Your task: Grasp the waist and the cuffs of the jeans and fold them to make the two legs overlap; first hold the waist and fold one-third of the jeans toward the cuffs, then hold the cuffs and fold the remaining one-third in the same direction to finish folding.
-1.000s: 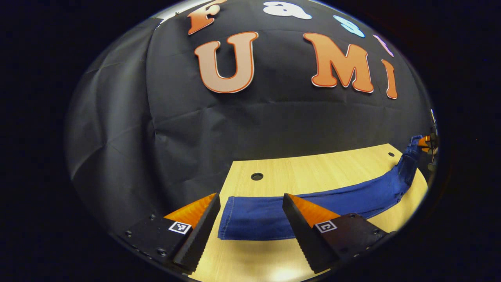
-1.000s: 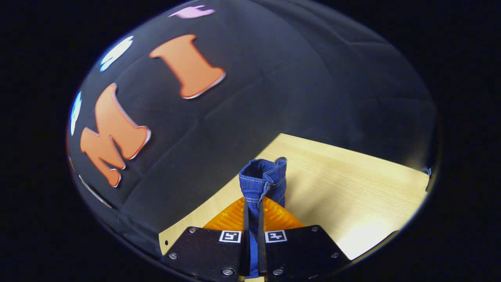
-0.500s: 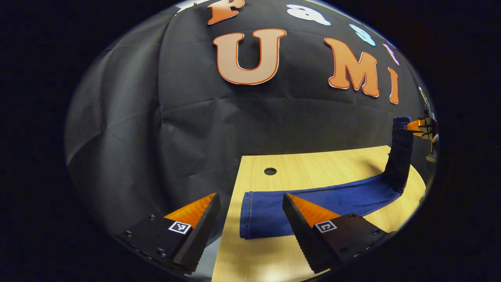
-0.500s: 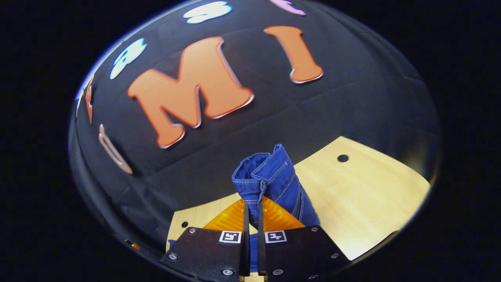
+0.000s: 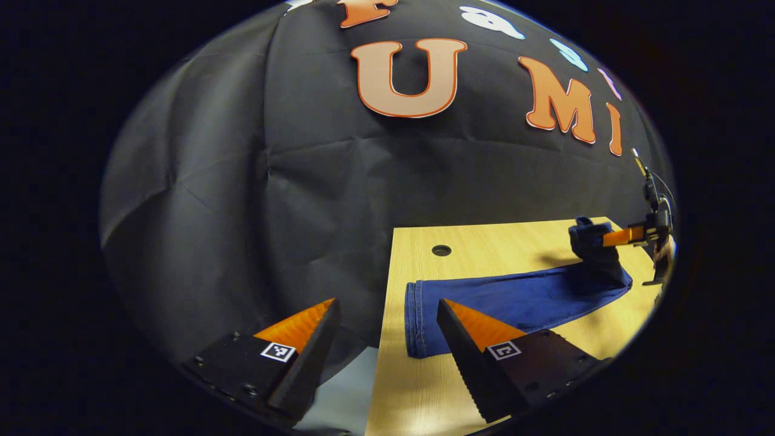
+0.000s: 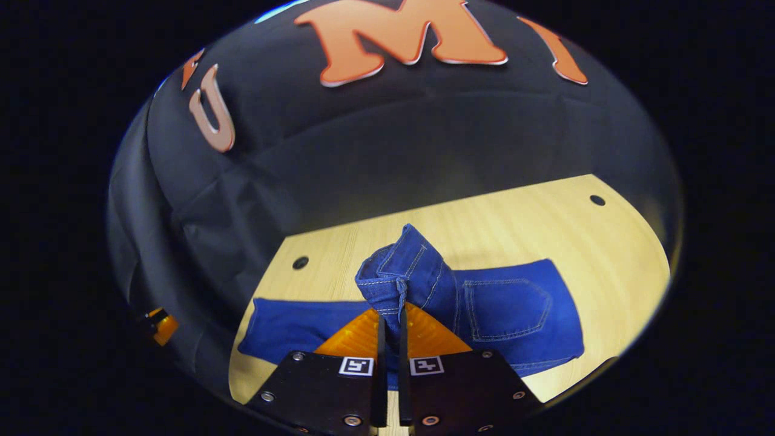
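Jeans lie lengthwise on the table, legs already overlapped. Cuffs are at the near-left end in the left gripper view. The waist is lifted off the table.

Right gripper: jaws together, clamped on the waist, which bunches up just above the tips. In the right gripper view the seat and a back pocket lie flat on the table to the right of the raised waist, and the leg section runs off to the left.

Left gripper: fingers apart, holding nothing, hovering over the table edge near the cuffs. One finger overlaps the cuff end in the picture; whether it touches the cloth cannot be told.

Step in hand, as judged: the first third-fold, waist carried toward the cuffs.

To do it well:
- Keep the waist high enough that the cloth rolls over rather than drags.
- Travel straight along the leg line so the edges stack.
- Lower the waist flat at about the one-third mark before releasing.
- Keep the left gripper off the cuffs, or use it only to steady them.

Risk: the single-point pinch may let the waistband twist, leaving a skewed fold.
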A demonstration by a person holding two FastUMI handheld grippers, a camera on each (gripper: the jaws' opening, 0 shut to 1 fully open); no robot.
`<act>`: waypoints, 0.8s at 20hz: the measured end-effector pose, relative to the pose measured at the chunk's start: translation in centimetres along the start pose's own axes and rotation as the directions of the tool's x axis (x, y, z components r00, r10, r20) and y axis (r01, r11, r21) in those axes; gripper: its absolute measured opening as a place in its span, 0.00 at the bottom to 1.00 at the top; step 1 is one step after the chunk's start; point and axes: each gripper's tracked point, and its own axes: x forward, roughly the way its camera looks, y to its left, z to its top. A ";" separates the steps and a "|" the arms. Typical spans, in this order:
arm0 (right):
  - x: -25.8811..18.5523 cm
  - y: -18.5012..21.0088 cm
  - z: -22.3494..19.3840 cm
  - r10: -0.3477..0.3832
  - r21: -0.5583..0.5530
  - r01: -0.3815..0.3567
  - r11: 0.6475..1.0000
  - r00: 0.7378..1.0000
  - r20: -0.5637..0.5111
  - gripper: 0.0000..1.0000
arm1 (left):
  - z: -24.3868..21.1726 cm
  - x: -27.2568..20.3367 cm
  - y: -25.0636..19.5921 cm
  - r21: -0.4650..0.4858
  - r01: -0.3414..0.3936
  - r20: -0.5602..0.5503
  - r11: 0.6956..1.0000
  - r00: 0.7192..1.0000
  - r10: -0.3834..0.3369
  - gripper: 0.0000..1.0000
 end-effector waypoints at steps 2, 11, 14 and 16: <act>-0.1 0.0 -0.1 0.002 -0.036 -0.004 0.999 0.999 -0.053 0.08 | -0.6 0.4 0.2 -0.013 0.003 -0.009 1.000 1.000 -0.003 0.98; 0.8 1.2 0.0 -0.027 -0.123 0.010 0.992 0.990 -0.140 0.08 | -3.1 1.9 -0.2 -0.056 0.018 -0.052 0.998 0.998 -0.021 0.99; 1.3 1.6 -0.6 0.052 -0.112 -0.072 0.991 0.984 -0.172 0.32 | -3.3 2.1 -0.3 -0.082 0.026 -0.054 0.996 0.998 -0.030 0.99; 0.5 3.0 -1.5 0.106 -0.081 -0.125 0.989 0.972 -0.210 0.66 | -3.9 2.2 -0.9 -0.117 0.054 -0.073 0.992 0.995 -0.063 0.98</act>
